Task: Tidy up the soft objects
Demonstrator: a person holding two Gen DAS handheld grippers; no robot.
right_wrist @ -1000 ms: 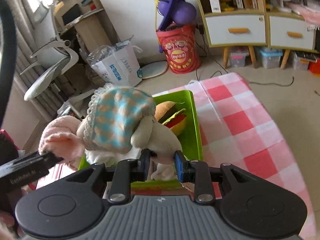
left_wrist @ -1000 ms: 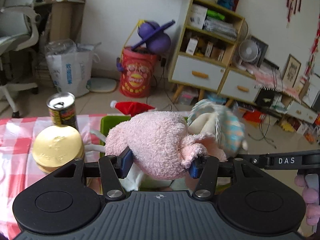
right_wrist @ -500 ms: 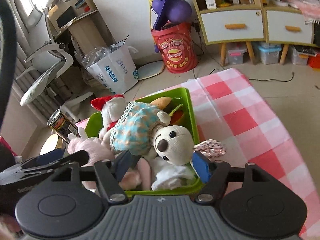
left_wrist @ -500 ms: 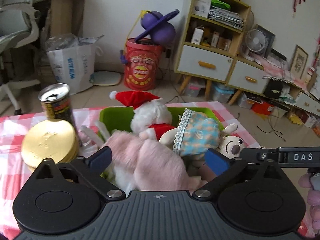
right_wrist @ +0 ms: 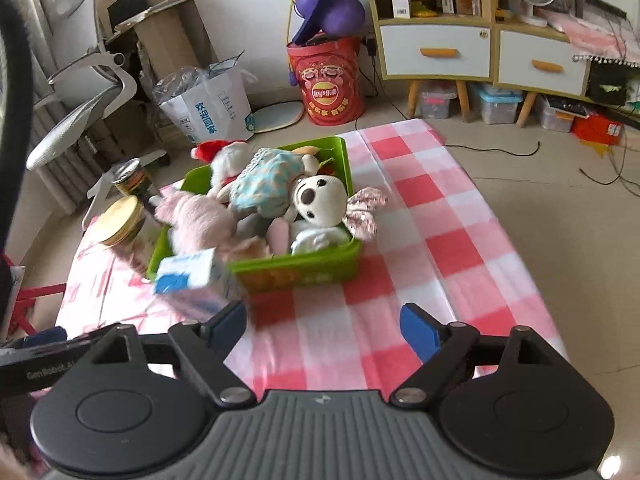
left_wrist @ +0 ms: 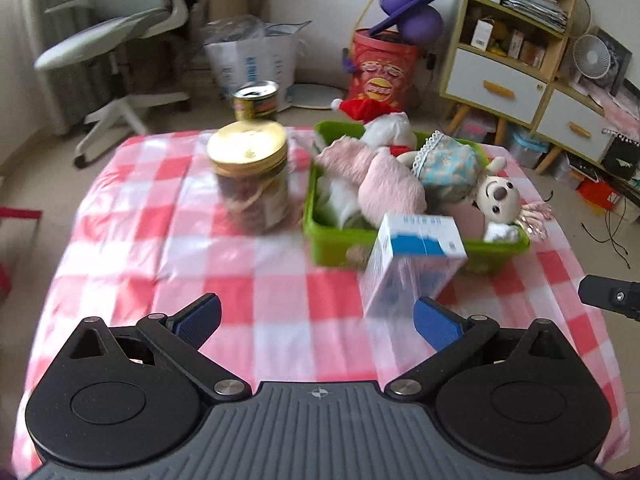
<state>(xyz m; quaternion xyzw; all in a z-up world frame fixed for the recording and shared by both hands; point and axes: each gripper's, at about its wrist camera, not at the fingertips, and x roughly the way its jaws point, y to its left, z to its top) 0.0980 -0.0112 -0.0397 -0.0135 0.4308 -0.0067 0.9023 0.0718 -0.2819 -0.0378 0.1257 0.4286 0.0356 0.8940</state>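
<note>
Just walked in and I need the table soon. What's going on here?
A person is sorting soft toys with two handheld grippers. The pink plush and the blue-dressed doll now lie in the green bin. Both the left gripper and the right gripper have just been opening and hold nothing. A blue-and-white box stands before the bin.

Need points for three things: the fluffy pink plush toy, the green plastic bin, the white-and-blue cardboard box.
fluffy pink plush toy [left_wrist: 390, 190]: left wrist view, on its body.
green plastic bin [right_wrist: 304, 266]: right wrist view, on the near wall.
white-and-blue cardboard box [left_wrist: 416, 240]: left wrist view, on its top face.
</note>
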